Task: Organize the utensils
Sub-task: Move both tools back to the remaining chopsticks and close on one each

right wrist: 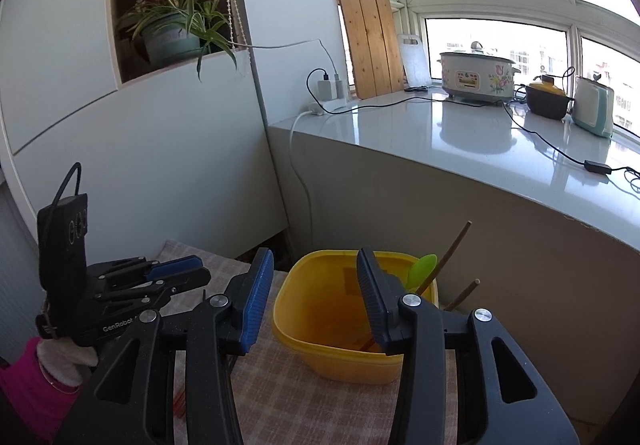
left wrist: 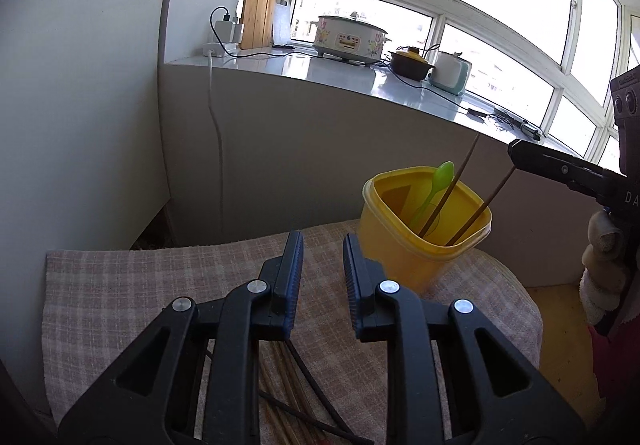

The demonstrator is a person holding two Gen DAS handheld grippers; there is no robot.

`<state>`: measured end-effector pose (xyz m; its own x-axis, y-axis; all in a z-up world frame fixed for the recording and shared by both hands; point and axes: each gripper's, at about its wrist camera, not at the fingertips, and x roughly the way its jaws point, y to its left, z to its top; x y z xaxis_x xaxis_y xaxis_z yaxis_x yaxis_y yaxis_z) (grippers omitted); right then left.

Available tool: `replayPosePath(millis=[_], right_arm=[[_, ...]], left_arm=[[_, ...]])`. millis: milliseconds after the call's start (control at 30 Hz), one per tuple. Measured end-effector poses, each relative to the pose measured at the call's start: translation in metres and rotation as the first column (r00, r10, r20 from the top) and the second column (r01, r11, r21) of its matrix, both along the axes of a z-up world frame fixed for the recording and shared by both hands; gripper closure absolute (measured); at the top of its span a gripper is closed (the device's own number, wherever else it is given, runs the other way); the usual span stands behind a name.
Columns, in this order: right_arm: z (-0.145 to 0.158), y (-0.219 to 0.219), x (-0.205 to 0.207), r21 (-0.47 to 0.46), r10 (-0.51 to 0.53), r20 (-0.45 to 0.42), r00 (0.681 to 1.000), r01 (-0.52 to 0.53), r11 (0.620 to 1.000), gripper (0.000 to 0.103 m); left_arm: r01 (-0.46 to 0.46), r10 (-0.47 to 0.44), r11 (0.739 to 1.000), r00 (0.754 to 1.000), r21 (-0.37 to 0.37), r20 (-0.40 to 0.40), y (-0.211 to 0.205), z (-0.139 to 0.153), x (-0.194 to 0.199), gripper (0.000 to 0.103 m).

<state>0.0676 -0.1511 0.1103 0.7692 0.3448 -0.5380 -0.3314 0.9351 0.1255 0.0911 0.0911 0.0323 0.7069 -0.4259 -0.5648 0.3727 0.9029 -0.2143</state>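
The right gripper [right wrist: 316, 301] hung with jaws wide over the yellow tub's [right wrist: 320, 329] near rim. Left of the tub, the left gripper [left wrist: 322, 269] hovered low, jaws narrowly parted and holding nothing, above loose chopsticks [left wrist: 296, 401] on the checked cloth [left wrist: 120, 293].

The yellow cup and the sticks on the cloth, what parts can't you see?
- Yellow container: right wrist view, a finger covers part of the inside; the bottom is blurred.
- Chopsticks on the cloth: left wrist view, gripper fingers and the bottom edge hide most, so no count.
- Green spoon: handle hidden inside the container.
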Motion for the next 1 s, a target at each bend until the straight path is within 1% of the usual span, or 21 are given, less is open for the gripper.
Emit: replayPosePath(millis=[133,300,333,367,400,433,567,667,767,867,1000], right_arm=[[-0.011,0.022,-0.007,-0.007,0.066,-0.03,0.997,-0.067,0.998,0.061],[-0.032,0.045,-0.013,-0.012,0.144,-0.093,0.985,-0.146,0.989,0.061],[-0.037,0.05,-0.014,-0.015,0.156,-0.107,0.982,-0.159,0.987,0.061],[-0.042,0.054,-0.015,-0.017,0.166,-0.121,0.979,-0.169,0.985,0.061],[-0.047,0.058,-0.016,-0.02,0.175,-0.134,0.975,-0.179,0.984,0.061],[-0.052,0.062,-0.017,-0.022,0.184,-0.147,0.972,-0.189,0.982,0.061],[-0.072,0.076,-0.019,-0.027,0.21,-0.205,0.956,-0.22,0.975,0.061],[-0.089,0.083,-0.02,-0.039,0.219,-0.252,0.943,-0.236,0.971,0.061],[-0.105,0.088,-0.022,-0.046,0.221,-0.292,0.931,-0.245,0.968,0.061],[-0.118,0.092,-0.024,-0.053,0.225,-0.325,0.919,-0.256,0.965,0.061],[-0.131,0.094,-0.019,-0.06,0.213,-0.355,0.91,-0.25,0.967,0.061]], left_arm=[[-0.042,0.043,0.999,0.996,0.023,-0.075,0.028,-0.018,-0.007,0.084],[-0.084,0.088,0.996,0.98,0.034,-0.178,0.055,-0.045,-0.014,0.084],[-0.092,0.097,0.995,0.975,0.031,-0.198,0.059,-0.051,-0.014,0.08],[-0.099,0.102,0.995,0.97,0.025,-0.222,0.062,-0.057,-0.014,0.077],[-0.105,0.105,0.994,0.964,0.016,-0.246,0.064,-0.062,-0.013,0.071],[-0.111,0.108,0.994,0.956,0.003,-0.272,0.067,-0.069,-0.012,0.069],[-0.126,0.102,0.991,0.93,-0.044,-0.353,0.068,-0.089,-0.008,0.069],[-0.142,0.091,0.985,0.907,-0.096,-0.411,0.068,-0.101,-0.003,0.069],[-0.155,0.091,0.982,0.895,-0.113,-0.437,0.068,-0.11,0.001,0.069],[-0.163,0.107,0.983,0.889,-0.088,-0.446,0.062,-0.115,0.006,0.069],[-0.187,0.129,0.979,0.876,-0.08,-0.465,0.057,-0.121,0.015,0.069]])
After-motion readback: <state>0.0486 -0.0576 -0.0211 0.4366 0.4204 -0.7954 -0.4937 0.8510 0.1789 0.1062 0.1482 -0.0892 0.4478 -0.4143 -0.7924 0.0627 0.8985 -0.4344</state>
